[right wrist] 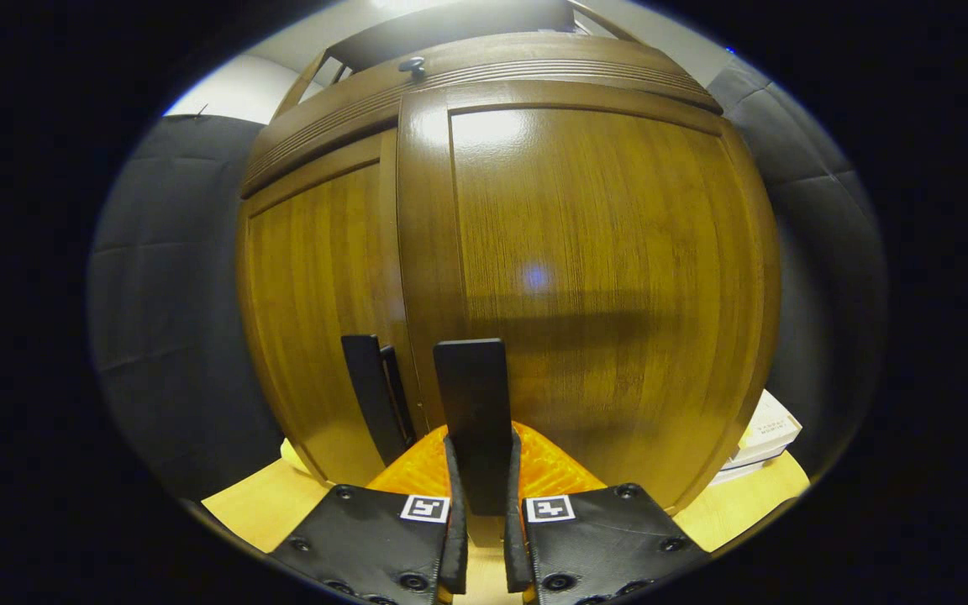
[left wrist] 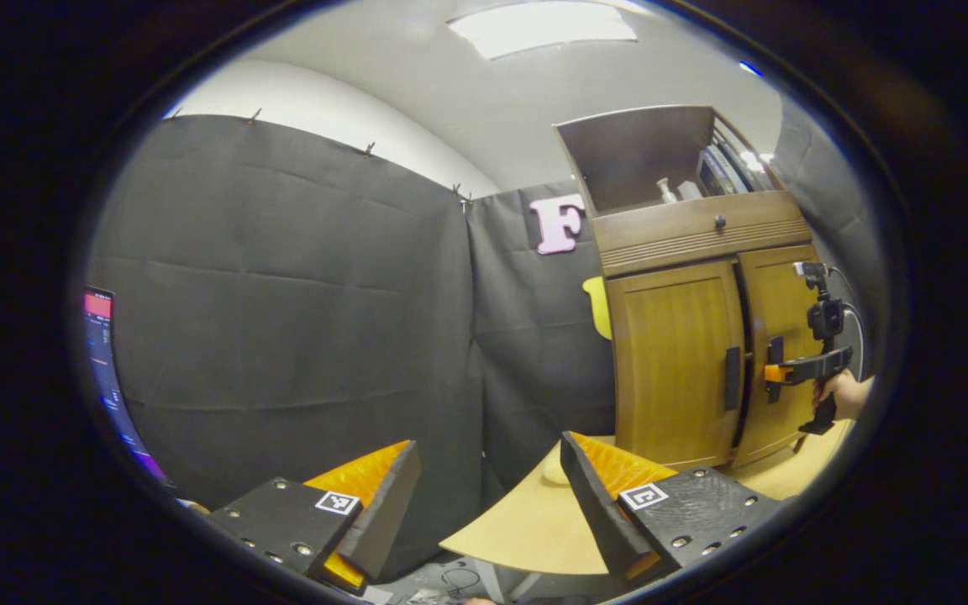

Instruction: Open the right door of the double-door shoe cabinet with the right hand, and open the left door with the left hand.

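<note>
Gripping the right door's handle (right wrist: 473,403) with the right gripper (right wrist: 484,538), both fingers pressed against the sides of that upright dark bar. Seen from the left gripper view too: right gripper (left wrist: 774,373) at the right door (left wrist: 778,336), a hand (left wrist: 845,393) behind it. Shoe cabinet (left wrist: 694,227) standing on a pale tabletop (left wrist: 534,521) against the booth's cloth wall, both doors looking closed or very nearly so. Left gripper (left wrist: 488,496) well apart from the cabinet, fingers spread, holding nothing. Left door (left wrist: 673,361) untouched, its handle (left wrist: 732,378) just beside the centre seam. Judged rigid: hinged wooden panels, glossy varnish (likely slick if pinched on the flat face), so best taken by the handles only. Probably light to swing, pivoting on the outer edge; pull should follow an arc, not a straight line. Cabinet possibly prone to sliding on the table under a hard tug.
</note>
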Action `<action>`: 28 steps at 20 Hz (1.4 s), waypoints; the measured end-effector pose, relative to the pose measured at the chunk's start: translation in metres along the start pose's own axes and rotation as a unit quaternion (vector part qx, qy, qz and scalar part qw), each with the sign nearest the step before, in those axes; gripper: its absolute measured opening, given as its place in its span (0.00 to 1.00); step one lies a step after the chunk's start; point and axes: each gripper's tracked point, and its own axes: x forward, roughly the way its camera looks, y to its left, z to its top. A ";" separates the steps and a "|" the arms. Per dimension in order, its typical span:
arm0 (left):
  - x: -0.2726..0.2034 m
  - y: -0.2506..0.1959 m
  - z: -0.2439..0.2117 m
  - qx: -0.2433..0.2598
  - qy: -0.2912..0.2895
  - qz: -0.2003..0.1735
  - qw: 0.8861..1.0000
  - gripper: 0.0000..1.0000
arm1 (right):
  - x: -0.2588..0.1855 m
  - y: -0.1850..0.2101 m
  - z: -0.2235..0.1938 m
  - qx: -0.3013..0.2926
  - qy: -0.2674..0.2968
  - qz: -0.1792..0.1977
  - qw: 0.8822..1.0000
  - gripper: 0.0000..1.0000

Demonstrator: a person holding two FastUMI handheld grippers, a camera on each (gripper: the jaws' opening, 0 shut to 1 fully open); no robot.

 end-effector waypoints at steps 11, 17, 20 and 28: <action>0.009 -0.012 0.000 -0.005 -0.012 -0.069 0.998 1.00 | -0.073 -0.015 -0.004 -0.002 -0.001 0.016 1.000 0.16; 0.015 -0.022 0.000 -0.007 -0.024 -0.119 0.993 1.00 | -0.115 -0.035 -0.012 0.001 -0.003 0.014 1.000 0.17; 0.018 -0.029 -0.001 -0.012 -0.027 -0.147 0.989 1.00 | -0.133 -0.044 -0.014 0.002 0.004 0.008 1.000 0.16; 0.025 -0.038 0.004 -0.023 -0.028 -0.193 0.981 1.00 | -0.167 -0.078 -0.019 -0.010 0.006 -0.021 1.000 0.19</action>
